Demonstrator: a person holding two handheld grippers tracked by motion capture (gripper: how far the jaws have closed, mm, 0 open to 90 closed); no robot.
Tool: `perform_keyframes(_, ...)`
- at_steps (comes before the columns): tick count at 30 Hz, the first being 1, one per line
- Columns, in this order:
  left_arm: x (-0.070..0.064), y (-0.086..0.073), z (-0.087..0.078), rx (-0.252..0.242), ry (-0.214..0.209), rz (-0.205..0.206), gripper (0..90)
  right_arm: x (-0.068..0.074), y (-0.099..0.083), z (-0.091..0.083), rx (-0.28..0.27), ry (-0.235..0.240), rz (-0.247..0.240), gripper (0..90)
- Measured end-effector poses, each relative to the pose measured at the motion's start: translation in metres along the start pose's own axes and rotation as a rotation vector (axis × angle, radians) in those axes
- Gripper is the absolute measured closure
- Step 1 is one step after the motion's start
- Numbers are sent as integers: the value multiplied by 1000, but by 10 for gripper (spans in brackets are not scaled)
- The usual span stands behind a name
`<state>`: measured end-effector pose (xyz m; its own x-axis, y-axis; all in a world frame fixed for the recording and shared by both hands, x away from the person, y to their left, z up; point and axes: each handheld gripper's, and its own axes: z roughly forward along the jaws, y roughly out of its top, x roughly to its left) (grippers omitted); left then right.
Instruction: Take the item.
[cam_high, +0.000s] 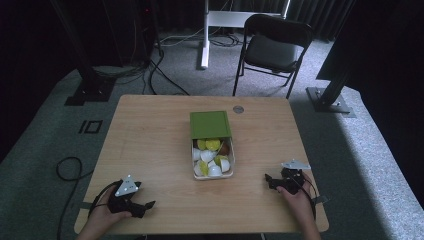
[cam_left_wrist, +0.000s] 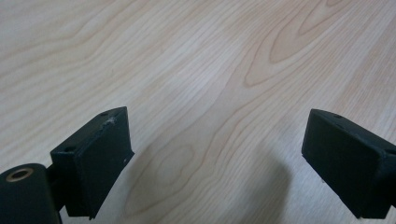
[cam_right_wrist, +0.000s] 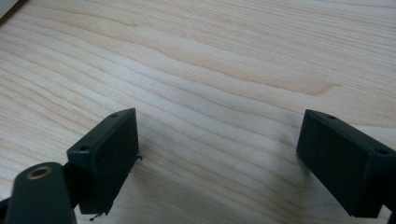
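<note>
Left claw (cam_high: 142, 206): your left hand (cam_high: 102, 212) rests it near the surface's near left corner; the jaws stand wide apart with nothing between them, bare wood under them in the left claw view (cam_left_wrist: 215, 154).
Right claw (cam_high: 272, 181): your right hand (cam_high: 296, 197) keeps it by the near right corner, jaws pointing toward the middle; they gape wide and grip nothing, only wood grain between them in the right claw view (cam_right_wrist: 217, 154).
Box (cam_high: 213, 159): a shallow light box sits at the middle of the surface (cam_high: 150, 140), well apart from both claws, packed with small white, yellow and brown pieces.
Green lid (cam_high: 210, 124): it covers the box's far end, toward the far edge.
Round grommet (cam_high: 238, 109): near the far edge, just beyond the lid.
</note>
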<state>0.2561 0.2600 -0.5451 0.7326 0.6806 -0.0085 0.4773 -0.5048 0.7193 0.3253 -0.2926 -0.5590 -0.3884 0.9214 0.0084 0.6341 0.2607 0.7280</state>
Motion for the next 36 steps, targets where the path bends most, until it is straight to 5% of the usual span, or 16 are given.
perform_keyframes(18,-6,44,-5,-47,-12,74,94,0,0,0,0,0,-1,126)
perform_keyframes(31,-18,88,-3,-80,-52,160,94,0,0,0,-1,1,-1,126)
perform_keyframes(36,-25,105,-3,-118,-98,175,93,0,0,0,0,1,-1,126)
